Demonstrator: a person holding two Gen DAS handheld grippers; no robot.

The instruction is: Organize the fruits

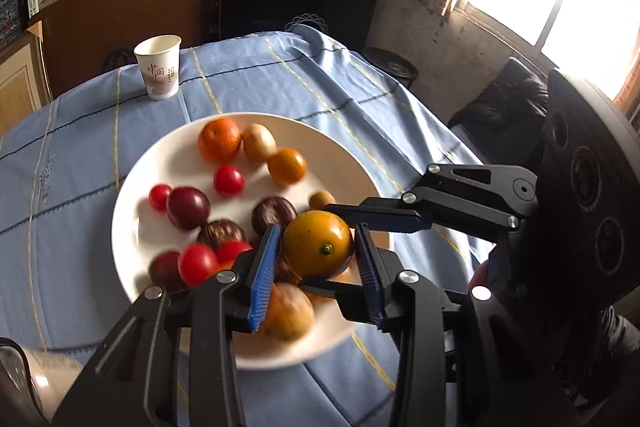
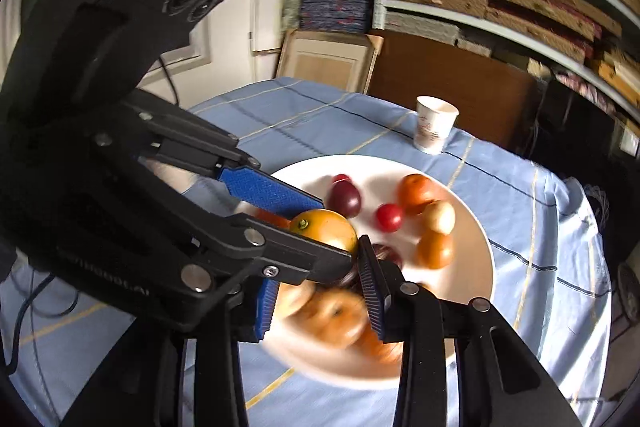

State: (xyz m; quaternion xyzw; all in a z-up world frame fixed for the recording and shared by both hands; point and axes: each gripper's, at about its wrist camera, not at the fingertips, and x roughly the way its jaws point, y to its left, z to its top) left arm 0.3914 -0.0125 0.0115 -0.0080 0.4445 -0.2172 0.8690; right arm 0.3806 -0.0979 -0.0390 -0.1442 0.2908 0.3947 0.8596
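Note:
A white plate (image 1: 132, 227) on the blue tablecloth holds several fruits: oranges, red cherry tomatoes (image 1: 229, 180), dark plums (image 1: 188, 207) and small brown fruits. My left gripper (image 1: 318, 247) is shut on a yellow-orange fruit (image 1: 318, 243) just above the plate. My right gripper (image 1: 360, 227) reaches in from the right, its jaws on either side of the same fruit; I cannot tell if they press it. In the right wrist view the fruit (image 2: 324, 227) sits between the left gripper's blue pads (image 2: 268, 189), and the right gripper (image 2: 320, 287) spans it above the plate (image 2: 472, 219).
A white paper cup (image 1: 158, 67) stands at the table's far side and shows in the right wrist view (image 2: 434, 123). A brown board, shelves of stacked boxes and a dark screen stand behind the table. A window is at the right.

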